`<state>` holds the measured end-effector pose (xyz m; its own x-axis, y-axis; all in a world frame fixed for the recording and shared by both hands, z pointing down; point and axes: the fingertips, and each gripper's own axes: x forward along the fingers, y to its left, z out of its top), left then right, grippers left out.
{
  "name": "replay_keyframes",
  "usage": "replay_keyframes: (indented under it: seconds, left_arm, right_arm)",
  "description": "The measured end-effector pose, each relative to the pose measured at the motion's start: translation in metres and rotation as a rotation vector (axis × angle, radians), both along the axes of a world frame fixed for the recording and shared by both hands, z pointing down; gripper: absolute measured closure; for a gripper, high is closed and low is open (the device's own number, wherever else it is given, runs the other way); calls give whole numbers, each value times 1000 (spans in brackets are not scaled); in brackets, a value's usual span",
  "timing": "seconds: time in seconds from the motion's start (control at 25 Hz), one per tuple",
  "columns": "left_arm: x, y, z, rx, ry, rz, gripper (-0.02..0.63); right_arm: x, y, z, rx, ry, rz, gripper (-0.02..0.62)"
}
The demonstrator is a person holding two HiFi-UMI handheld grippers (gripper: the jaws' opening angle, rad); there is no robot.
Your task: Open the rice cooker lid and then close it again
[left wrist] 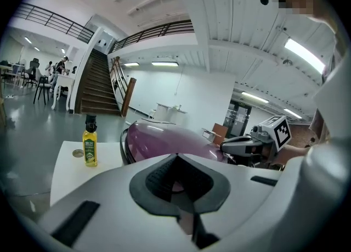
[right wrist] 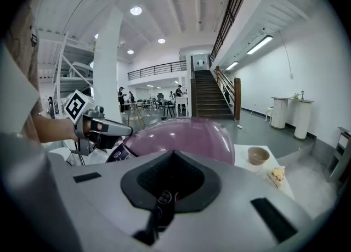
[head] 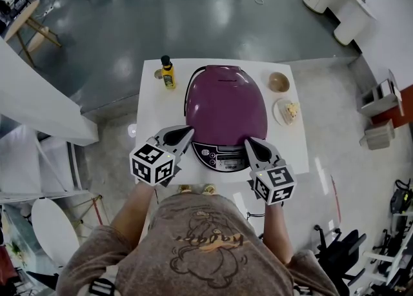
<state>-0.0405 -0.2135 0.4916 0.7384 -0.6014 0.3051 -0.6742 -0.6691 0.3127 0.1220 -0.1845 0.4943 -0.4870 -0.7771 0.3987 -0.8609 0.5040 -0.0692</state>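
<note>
A rice cooker with a purple domed lid (head: pixel 226 104) stands shut in the middle of the white table (head: pixel 150 111). Its control panel (head: pixel 222 155) faces me. My left gripper (head: pixel 190 131) points at the cooker's front left corner, jaws together and holding nothing. My right gripper (head: pixel 248 141) hovers over the panel's right end, jaws also together and empty. In the left gripper view the purple lid (left wrist: pixel 164 138) rises just beyond the closed jaws, with the right gripper (left wrist: pixel 241 145) across from it. The right gripper view shows the lid (right wrist: pixel 186 135) and the left gripper (right wrist: pixel 118 130).
A yellow oil bottle (head: pixel 168 73) stands at the table's back left beside a small round cap (head: pixel 157 73). A brown bowl (head: pixel 279 82) and a plate with cake (head: pixel 287 111) sit to the cooker's right. White furniture flanks the table on the floor.
</note>
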Motion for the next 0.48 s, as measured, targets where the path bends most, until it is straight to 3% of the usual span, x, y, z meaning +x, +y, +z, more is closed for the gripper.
replay_keyframes:
  seconds: [0.48]
  left_arm:
    - [1,0,4,-7,-46,4,584]
  right_arm:
    - [-2,1,4,0,82,-20,589]
